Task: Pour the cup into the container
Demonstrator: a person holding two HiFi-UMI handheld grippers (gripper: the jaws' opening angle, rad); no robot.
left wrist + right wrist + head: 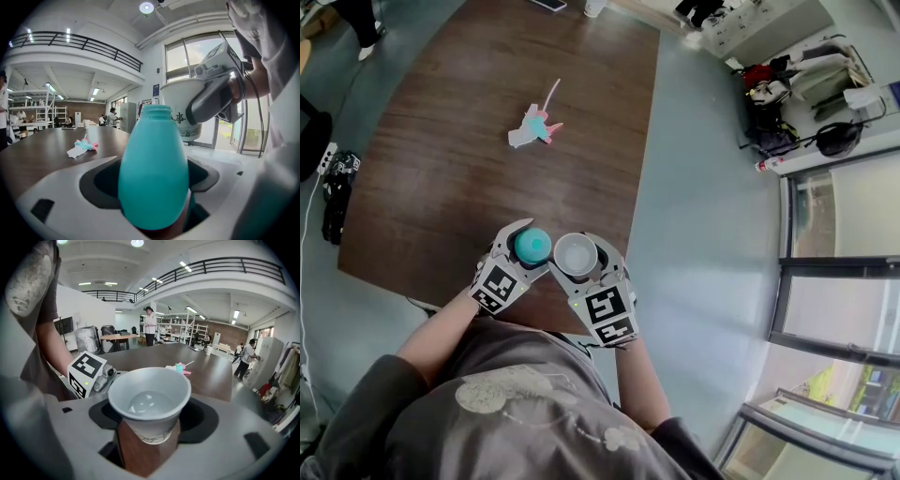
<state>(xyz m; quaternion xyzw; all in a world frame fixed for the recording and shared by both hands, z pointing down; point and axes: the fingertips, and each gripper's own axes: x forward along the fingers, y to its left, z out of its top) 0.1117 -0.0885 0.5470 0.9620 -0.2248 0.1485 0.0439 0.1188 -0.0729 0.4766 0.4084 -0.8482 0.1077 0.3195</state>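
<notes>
A teal bottle (532,246) with an open neck stands upright between the jaws of my left gripper (523,249), which is shut on its belly. In the left gripper view the bottle (153,173) fills the middle. My right gripper (583,259) is shut on a white paper cup (576,254), held upright right beside the bottle, the two nearly touching. In the right gripper view the cup (150,401) shows a glossy bottom; I cannot tell whether it holds liquid. In the left gripper view the cup (180,110) has dark print and sits just behind the bottle's neck.
Both grippers hover over the near edge of a brown wooden table (469,141). A pink and teal paper object (534,127) lies at mid-table. Grey-blue floor (703,187) runs to the right. Black gear (336,187) sits off the table's left edge.
</notes>
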